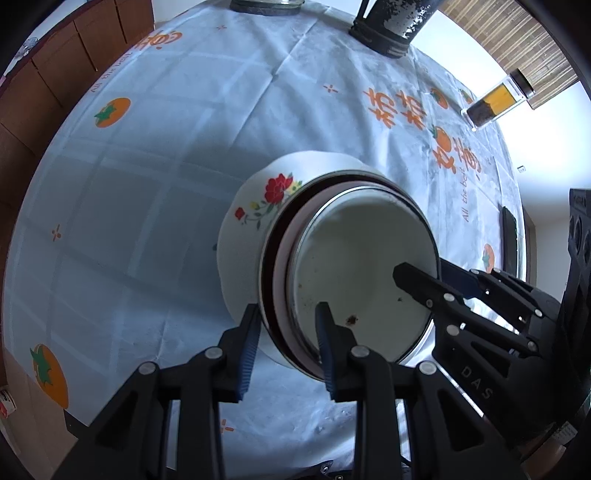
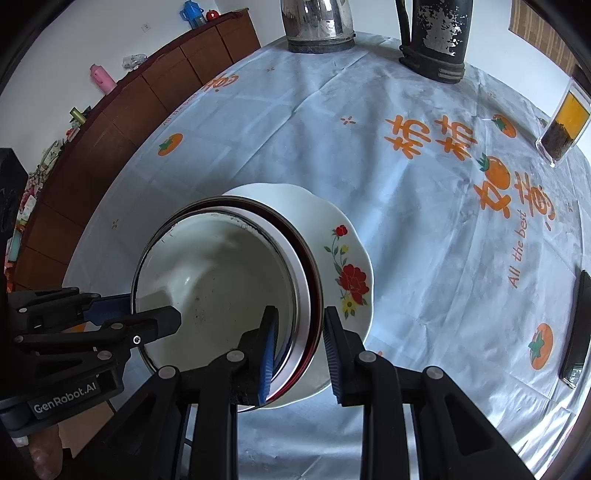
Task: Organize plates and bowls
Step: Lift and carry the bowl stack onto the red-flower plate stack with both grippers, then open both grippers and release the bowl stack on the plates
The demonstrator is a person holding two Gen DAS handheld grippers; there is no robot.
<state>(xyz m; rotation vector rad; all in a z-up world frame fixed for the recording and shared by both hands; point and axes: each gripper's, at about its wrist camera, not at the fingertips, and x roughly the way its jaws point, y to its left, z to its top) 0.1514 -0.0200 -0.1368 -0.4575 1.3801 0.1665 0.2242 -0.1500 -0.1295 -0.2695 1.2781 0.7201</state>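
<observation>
A stack of dishes is held above the table: a white plate with red flowers (image 1: 255,206) (image 2: 351,266) at the bottom, a dark-rimmed plate above it, and a white enamel bowl (image 1: 362,269) (image 2: 214,288) on top. My left gripper (image 1: 288,332) straddles the stack's near rim, one finger outside and one inside the bowl. My right gripper (image 2: 301,332) straddles the opposite rim the same way. Each gripper shows in the other's view, the right one in the left wrist view (image 1: 436,280) and the left one in the right wrist view (image 2: 129,314). Both are closed on the stack's edge.
The round table has a pale blue cloth (image 2: 406,221) with orange persimmon prints. At the far side stand a steel kettle (image 2: 317,26), a dark worn flask (image 2: 436,40) and a clear tea jar (image 2: 561,125). A black phone (image 2: 576,325) lies at the right edge. A wooden cabinet (image 2: 110,122) runs along the left.
</observation>
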